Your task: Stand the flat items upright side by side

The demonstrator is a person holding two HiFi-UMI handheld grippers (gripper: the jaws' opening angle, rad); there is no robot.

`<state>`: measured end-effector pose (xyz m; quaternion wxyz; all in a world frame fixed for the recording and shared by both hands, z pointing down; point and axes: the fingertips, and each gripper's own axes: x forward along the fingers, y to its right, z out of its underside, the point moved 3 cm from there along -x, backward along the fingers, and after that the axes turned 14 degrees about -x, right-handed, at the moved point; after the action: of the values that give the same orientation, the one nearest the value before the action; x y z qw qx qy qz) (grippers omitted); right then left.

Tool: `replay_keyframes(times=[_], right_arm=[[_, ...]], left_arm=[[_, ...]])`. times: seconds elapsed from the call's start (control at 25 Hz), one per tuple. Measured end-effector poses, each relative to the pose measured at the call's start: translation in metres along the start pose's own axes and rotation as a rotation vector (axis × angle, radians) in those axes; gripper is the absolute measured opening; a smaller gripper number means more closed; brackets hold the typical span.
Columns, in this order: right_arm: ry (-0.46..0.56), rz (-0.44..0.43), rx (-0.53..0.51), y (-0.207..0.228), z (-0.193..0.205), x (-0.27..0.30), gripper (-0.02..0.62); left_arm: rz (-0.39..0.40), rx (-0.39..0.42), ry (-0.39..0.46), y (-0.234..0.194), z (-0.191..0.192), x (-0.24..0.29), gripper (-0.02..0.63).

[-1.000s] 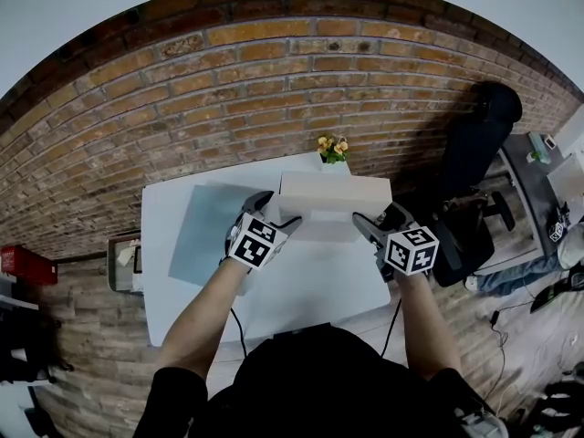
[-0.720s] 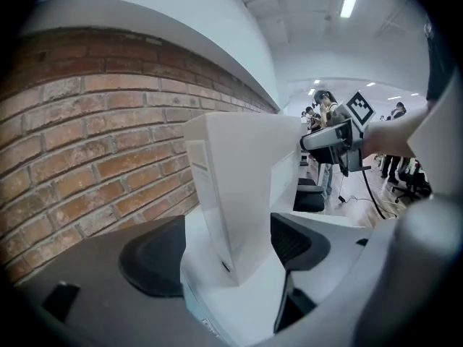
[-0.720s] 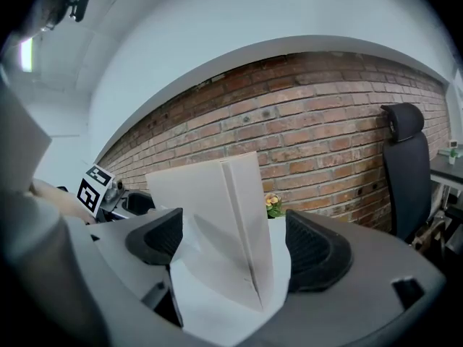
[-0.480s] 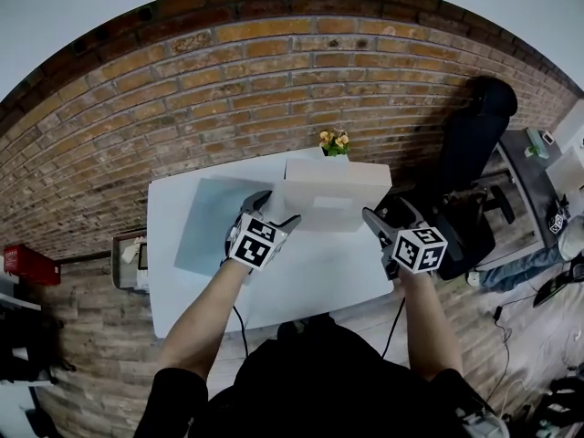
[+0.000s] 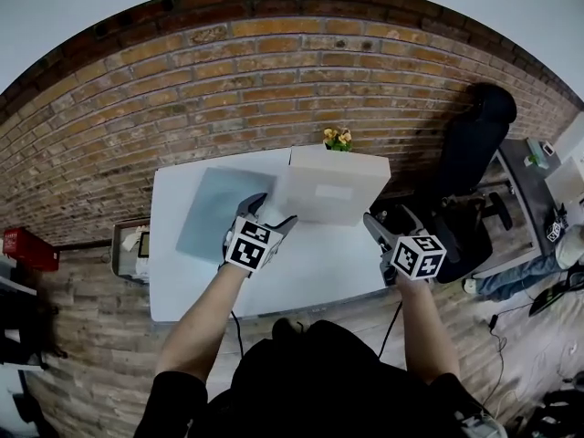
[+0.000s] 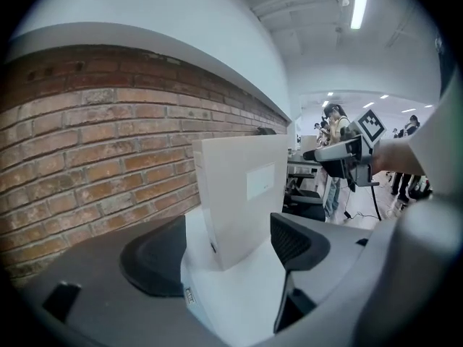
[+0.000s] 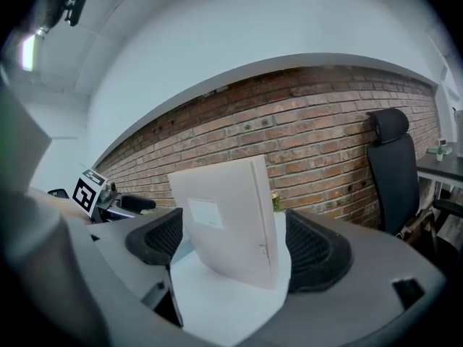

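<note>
- The white folder (image 5: 330, 190) is seen standing upright at the far middle of the counter (image 5: 310, 272), just in front of the flowers (image 5: 337, 138), with its broad face turned toward the near side.
- The left tongs (image 5: 272, 213) are held open by the folder's lower left corner. Nothing is pressed by the pads, and the folder is seen beyond them, ungripped.
- The right tongs (image 5: 383, 222) are likewise held open and empty, by the folder's right edge.
- A grey sheet (image 5: 210, 210) is seen lying flat on the left part of the counter, near the folder's left side. Its long axis is laid from near to far, slightly slanted.
- The sheet is found just beside the left tongs, on their left. From the right tongs it is well apart, with the left tongs in between.
- The sheet is therefore judged best taken by the left tongs at its right edge and stood up to the left of the folder.
</note>
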<state>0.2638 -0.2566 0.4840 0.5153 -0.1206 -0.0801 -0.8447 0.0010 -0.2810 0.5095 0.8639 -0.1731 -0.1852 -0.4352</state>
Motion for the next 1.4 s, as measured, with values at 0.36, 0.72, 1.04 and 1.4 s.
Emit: replay_keyframes(times=[0.36,0.72,1.04,1.4], right_arm=[[-0.017,-0.13,-0.006,-0.023,0.033,-0.007,0.469],[-0.043,-0.281,0.039,-0.094,0.047,0.016,0.511],[-0.125,-0.33,0.02,-0.197,0.044,0.086,0.511],[-0.188,-0.247,0.091,-0.303,0.033,0.16,0.511]], left_arm=[[-0.115,-0.158,0.041,-0.003,0.019,-0.045,0.382],[-0.2,-0.255,0.029,-0.032,0.065,-0.095,0.382],[-0.154,-0.27,0.031,-0.118,0.083,-0.129,0.382],[-0.027,-0.27,-0.042,-0.221,0.108,-0.17,0.385]])
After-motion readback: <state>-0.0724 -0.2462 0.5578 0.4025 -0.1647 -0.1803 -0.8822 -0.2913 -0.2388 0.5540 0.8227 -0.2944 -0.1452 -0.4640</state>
